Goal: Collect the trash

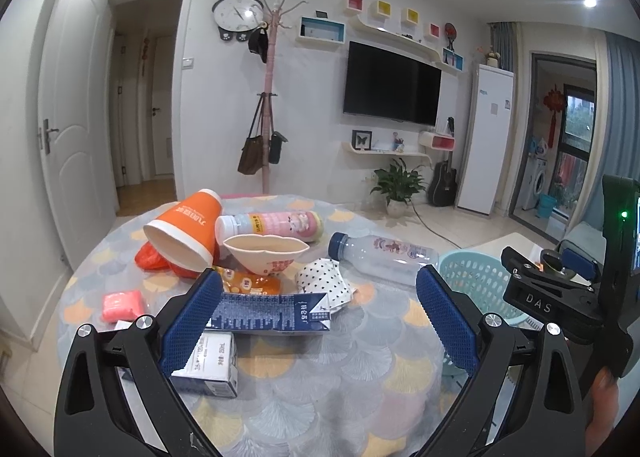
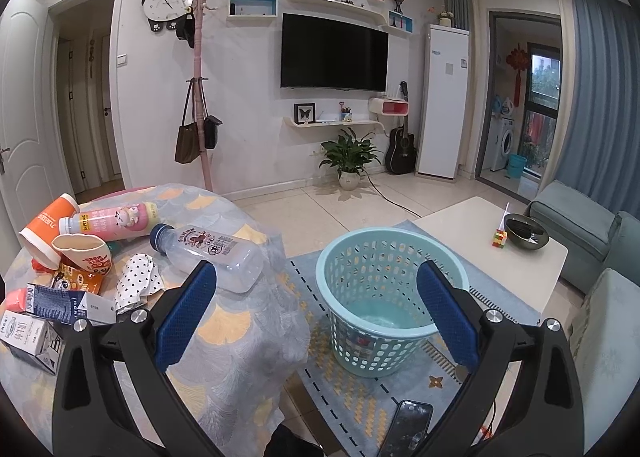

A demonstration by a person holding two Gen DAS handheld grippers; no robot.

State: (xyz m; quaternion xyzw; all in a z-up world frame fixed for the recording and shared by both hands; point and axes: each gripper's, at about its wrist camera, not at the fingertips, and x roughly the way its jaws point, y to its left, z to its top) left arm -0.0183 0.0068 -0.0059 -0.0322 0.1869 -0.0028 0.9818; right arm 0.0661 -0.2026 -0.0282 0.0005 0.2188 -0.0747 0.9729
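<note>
Both grippers spread wide, holding nothing. Clear bottle (image 2: 212, 257) lying on the table, long axis pointing toward the basket (image 2: 390, 257), just ahead-left of right gripper (image 2: 316, 297); left gripper (image 1: 320, 311) farther off.

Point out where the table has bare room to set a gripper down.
Free: the tablecloth nearest the camera, in front of the blue carton and right of the white milk carton; also the strip toward the edge by the basket, below the clear bottle. Crowded: the far left around the orange cup.
</note>
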